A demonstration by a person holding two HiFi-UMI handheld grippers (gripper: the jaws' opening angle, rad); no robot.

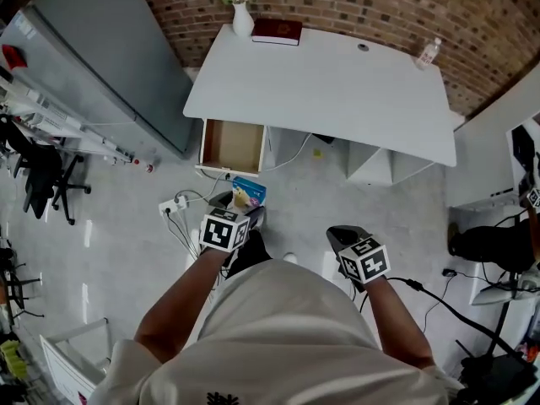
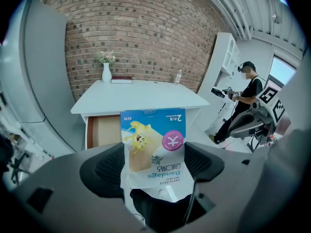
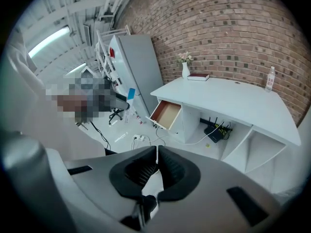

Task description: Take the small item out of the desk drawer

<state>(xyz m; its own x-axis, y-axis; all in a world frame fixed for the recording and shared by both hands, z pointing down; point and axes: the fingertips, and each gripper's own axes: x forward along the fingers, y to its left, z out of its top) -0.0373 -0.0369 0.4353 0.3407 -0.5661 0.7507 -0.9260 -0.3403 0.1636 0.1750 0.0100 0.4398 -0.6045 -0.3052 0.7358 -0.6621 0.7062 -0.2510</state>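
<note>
My left gripper (image 2: pixel 153 163) is shut on a small bandage packet (image 2: pixel 154 144), blue and white with a pink round mark; the packet (image 1: pixel 249 196) shows in the head view just ahead of the left gripper (image 1: pixel 240 212), away from the desk. The desk drawer (image 1: pixel 231 146) stands pulled out at the left end of the white desk (image 1: pixel 337 83), and its wooden inside looks empty. The drawer (image 2: pixel 103 131) also shows behind the packet. My right gripper (image 1: pixel 344 240) hangs to the right, its jaws shut with nothing between them (image 3: pixel 156 165).
A vase of flowers (image 1: pixel 242 11), a dark red book (image 1: pixel 277 31) and a small bottle (image 1: pixel 429 53) stand on the desk's far edge. A power strip with cables (image 1: pixel 175 206) lies on the floor. A grey cabinet (image 1: pixel 101 57) stands left; a person (image 2: pixel 243 101) stands right.
</note>
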